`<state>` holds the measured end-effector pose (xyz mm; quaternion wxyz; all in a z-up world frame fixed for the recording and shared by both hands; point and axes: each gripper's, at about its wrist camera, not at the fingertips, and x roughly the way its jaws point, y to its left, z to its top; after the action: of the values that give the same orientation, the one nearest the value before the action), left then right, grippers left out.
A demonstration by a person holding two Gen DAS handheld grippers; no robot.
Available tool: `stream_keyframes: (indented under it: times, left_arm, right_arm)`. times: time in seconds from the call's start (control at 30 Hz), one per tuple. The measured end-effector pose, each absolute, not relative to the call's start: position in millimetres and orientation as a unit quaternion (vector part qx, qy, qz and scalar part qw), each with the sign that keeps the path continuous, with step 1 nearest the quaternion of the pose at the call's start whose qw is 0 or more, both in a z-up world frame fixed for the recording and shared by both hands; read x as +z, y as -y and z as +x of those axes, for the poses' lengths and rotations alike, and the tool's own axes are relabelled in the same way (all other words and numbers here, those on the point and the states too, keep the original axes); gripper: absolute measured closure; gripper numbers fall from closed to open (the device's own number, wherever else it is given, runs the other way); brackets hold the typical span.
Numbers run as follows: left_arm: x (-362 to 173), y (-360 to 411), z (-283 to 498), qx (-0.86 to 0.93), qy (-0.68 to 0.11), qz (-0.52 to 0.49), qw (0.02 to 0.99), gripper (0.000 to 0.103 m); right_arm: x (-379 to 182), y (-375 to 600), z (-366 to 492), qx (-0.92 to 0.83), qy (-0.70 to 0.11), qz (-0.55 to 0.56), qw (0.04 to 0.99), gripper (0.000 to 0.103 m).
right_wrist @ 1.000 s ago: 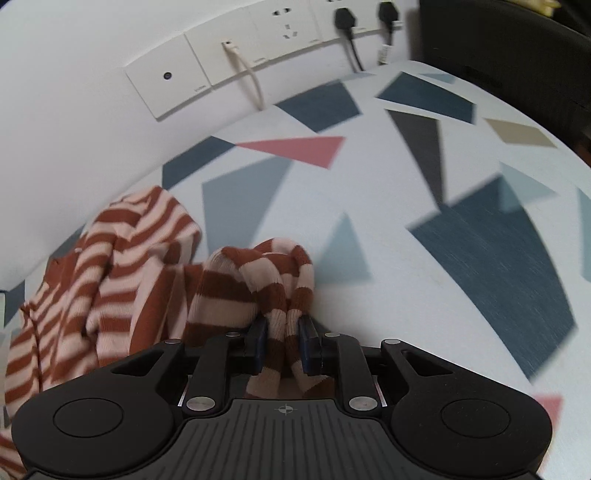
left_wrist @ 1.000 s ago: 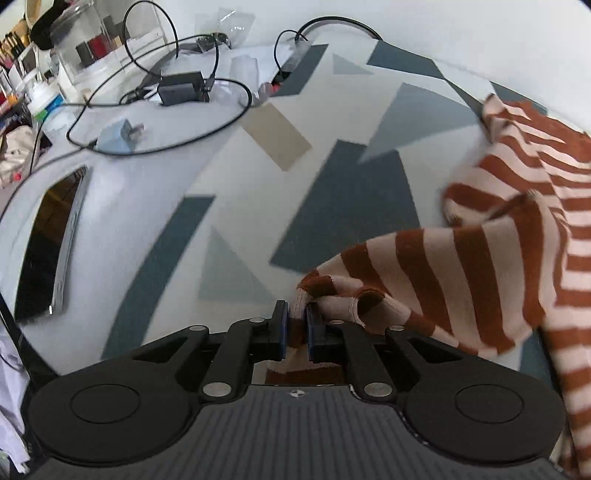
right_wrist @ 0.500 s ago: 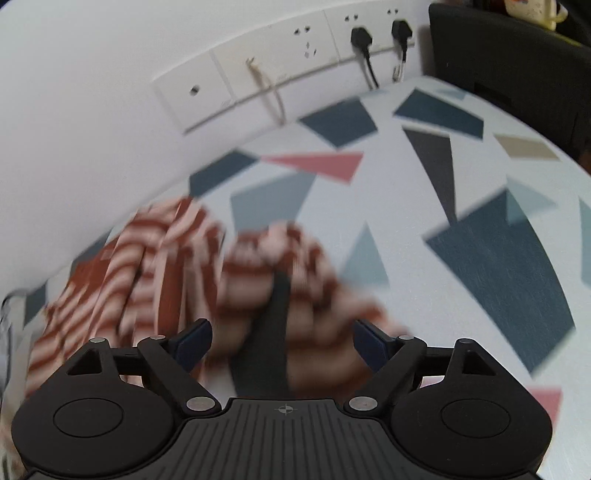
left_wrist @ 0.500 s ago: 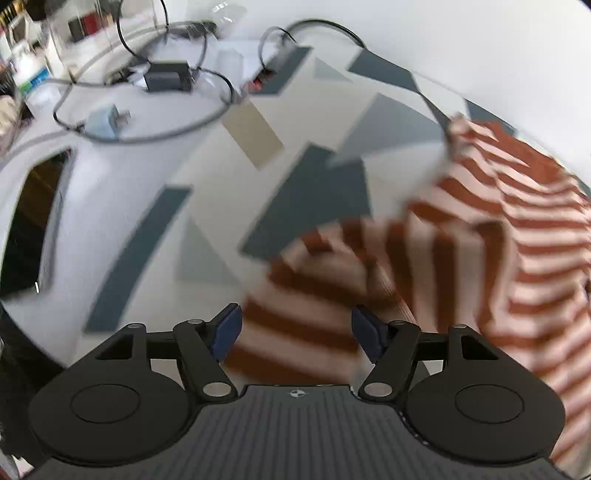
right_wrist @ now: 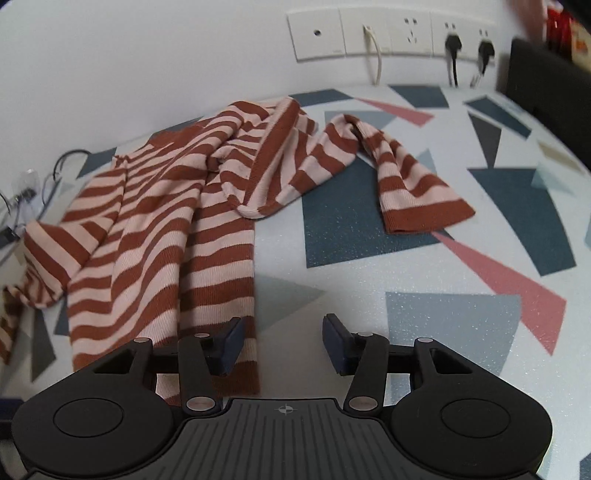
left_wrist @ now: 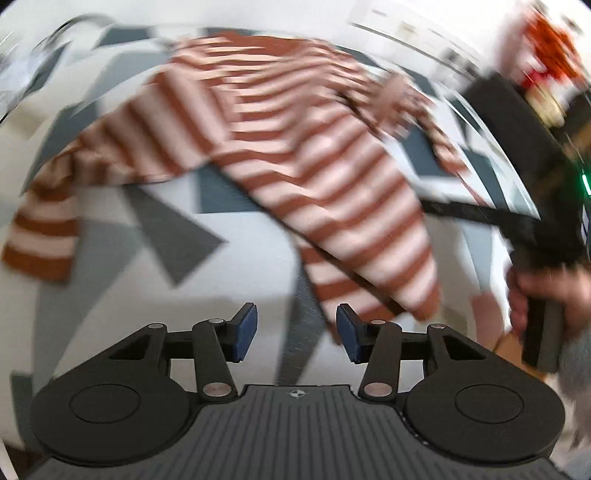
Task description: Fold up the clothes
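Note:
A rust-and-pink striped top [right_wrist: 166,229] lies rumpled on the patterned table, one sleeve [right_wrist: 410,184] stretched to the right. It also shows in the blurred left wrist view [left_wrist: 314,155], spread across the table. My right gripper [right_wrist: 282,341] is open and empty, just in front of the top's lower edge. My left gripper [left_wrist: 295,334] is open and empty, close to the top's near corner. The person's right hand with the other gripper [left_wrist: 539,236] shows at the right of the left wrist view.
The table [right_wrist: 461,325] has a white cloth with grey, blue and pink shapes. A row of wall sockets [right_wrist: 391,33] with plugged cables sits behind. Cables [right_wrist: 22,195] lie at the far left. A black box [right_wrist: 546,81] stands at the back right.
Both grippers have let go of the striped top and opened. Both have pulled back, and the left wrist view has swung to the right. The top now lies spread on the table.

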<state>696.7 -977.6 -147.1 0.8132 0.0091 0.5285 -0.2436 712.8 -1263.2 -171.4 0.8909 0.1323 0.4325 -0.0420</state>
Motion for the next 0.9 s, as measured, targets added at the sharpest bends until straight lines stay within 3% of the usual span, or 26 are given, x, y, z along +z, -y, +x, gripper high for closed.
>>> stream_keyframes:
  times: [0.27,0.4,0.47,0.5,0.53,0.57,0.9]
  left_arm:
    - [-161.3,1001.0,693.3,-0.268,-0.520,0.011,0.811,0.054]
    - [-164.1,1006.1,697.5,-0.253,-0.509,-0.002,0.823,0.054]
    - [-163.5,1009.9,696.4,-0.244,-0.505,0.023,0.828,0.068]
    - [-163.6,1011.6,695.4,-0.234,-0.502,0.044,0.831,0.086]
    - [-163.8,1009.5,694.9,-0.227,-0.502,0.055,0.832,0.094]
    - [-163.6,1004.6,696.6,-0.225,-0.510,0.049,0.829,0.096]
    - [-159.5,932.2,694.1,-0.159,-0.533,0.010,0.831,0.099]
  right_arm:
    - [-172.1,1227.8,710.4,-0.015,-0.436,0.066,0.897,0.058]
    - [-171.8,1222.9,711.9,-0.012,-0.433,0.068,0.899,0.067]
    - [-171.6,1222.4,713.3,-0.012,-0.432,0.070,0.899,0.072]
    - [-171.4,1221.9,714.1,-0.011,-0.432,0.069,0.899,0.083]
    - [-171.2,1221.5,714.9,-0.008,-0.433,0.070,0.899,0.088]
    - [-171.0,1221.5,715.4,0.001,-0.435,0.074,0.898,0.096]
    - [-163.2,1262.5,687.3,-0.072,-0.414,0.115,0.900,0.097]
